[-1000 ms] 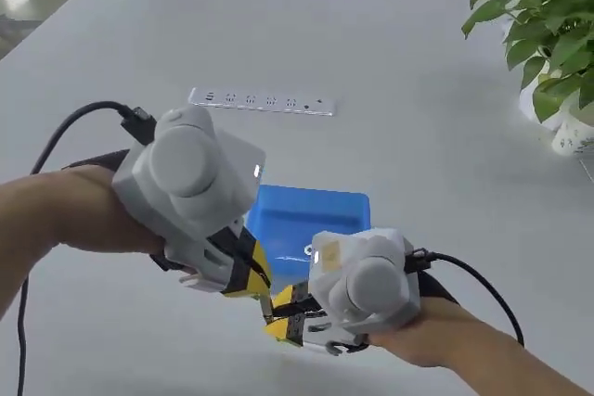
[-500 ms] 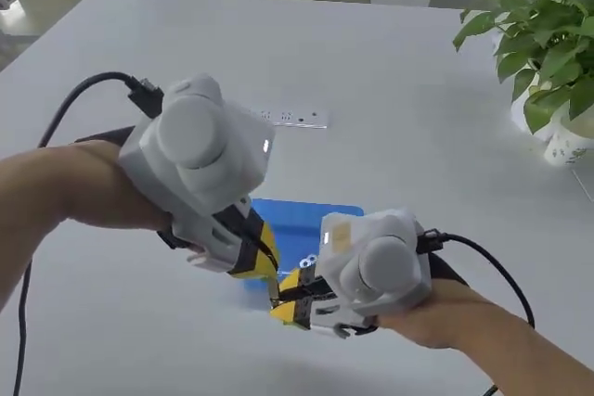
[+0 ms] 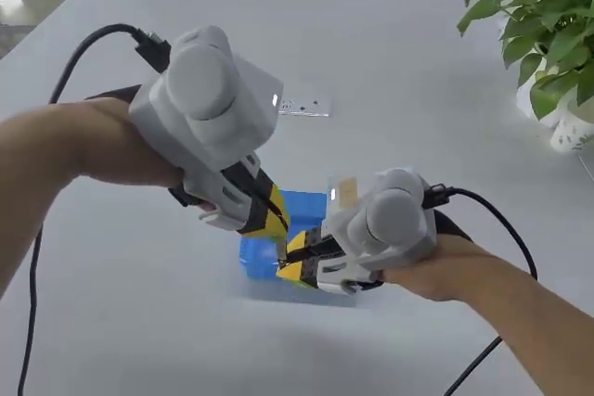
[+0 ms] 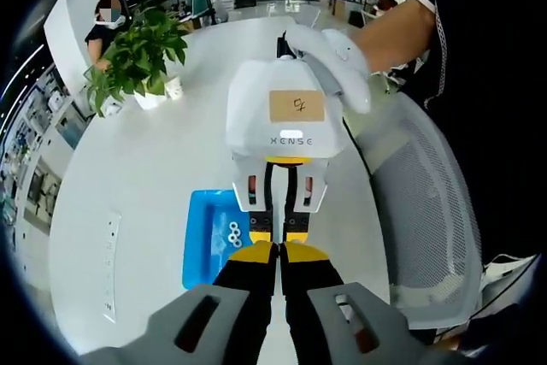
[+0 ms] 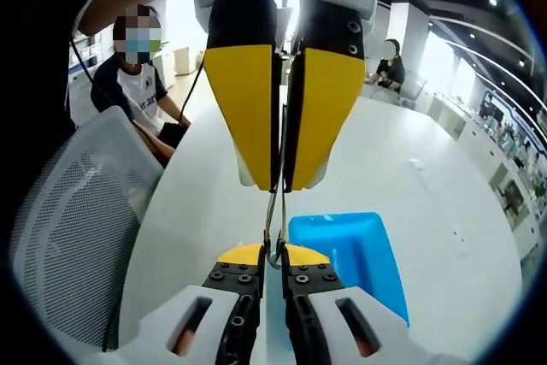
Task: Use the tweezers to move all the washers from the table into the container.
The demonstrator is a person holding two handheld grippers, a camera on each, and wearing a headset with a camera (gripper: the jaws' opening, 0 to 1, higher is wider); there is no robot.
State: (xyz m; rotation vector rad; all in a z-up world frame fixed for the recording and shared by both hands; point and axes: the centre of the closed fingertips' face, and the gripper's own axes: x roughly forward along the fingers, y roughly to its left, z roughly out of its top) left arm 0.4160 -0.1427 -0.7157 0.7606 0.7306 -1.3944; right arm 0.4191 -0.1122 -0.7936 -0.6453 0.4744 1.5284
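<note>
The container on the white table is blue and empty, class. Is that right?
Not quite. The container on the white table is blue, but it is not empty: the left gripper view shows a few small washers lying in it.

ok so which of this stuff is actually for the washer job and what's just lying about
For the job:
- tweezers, pinched by both the left gripper and the right gripper
- washers, lying in the blue container

Just lying about:
- power strip
- potted plant
- mesh chair
</note>
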